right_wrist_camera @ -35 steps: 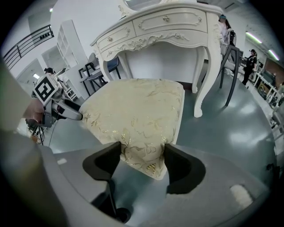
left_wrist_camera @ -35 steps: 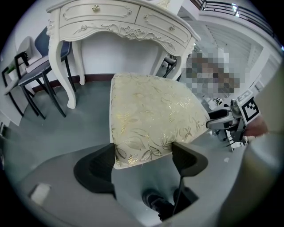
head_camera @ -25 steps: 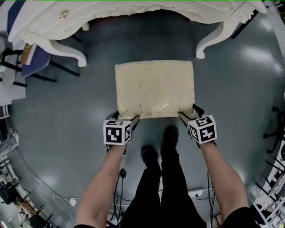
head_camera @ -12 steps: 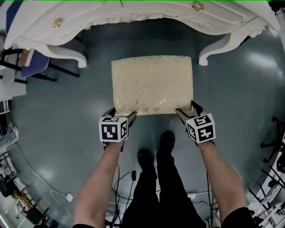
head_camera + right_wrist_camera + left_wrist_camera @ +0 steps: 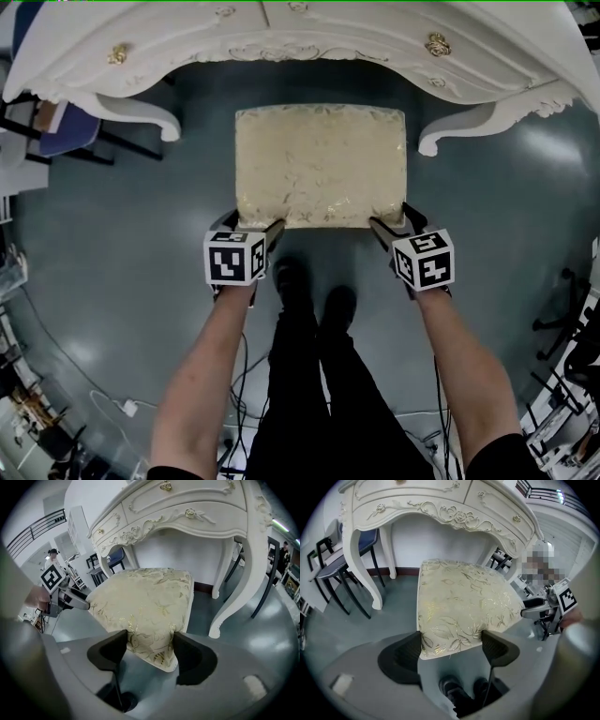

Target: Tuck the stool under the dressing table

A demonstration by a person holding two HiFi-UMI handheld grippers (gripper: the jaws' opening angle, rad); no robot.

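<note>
The stool [image 5: 321, 164] has a cream cushion with a gold leaf pattern and stands on the grey floor between the front legs of the white carved dressing table [image 5: 309, 37]. Its far edge lies just at the table's front rail. My left gripper [image 5: 251, 225] is shut on the cushion's near left corner, and my right gripper [image 5: 392, 220] is shut on the near right corner. The left gripper view shows the stool [image 5: 464, 606] running from the left gripper [image 5: 452, 644] toward the table [image 5: 440, 508]. In the right gripper view the corner of the stool [image 5: 145, 602] fills the right gripper [image 5: 150, 651].
The table's curved legs [image 5: 155, 117] [image 5: 459, 127] flank the stool closely. A dark chair [image 5: 66, 131] stands left of the table. The person's legs and shoes [image 5: 309, 300] are right behind the stool. Cables [image 5: 122, 408] lie on the floor at lower left.
Both grippers and the stool have slid forward toward the dressing table. The stool's far edge has gone from well short of the table to its front rail, between the legs.
</note>
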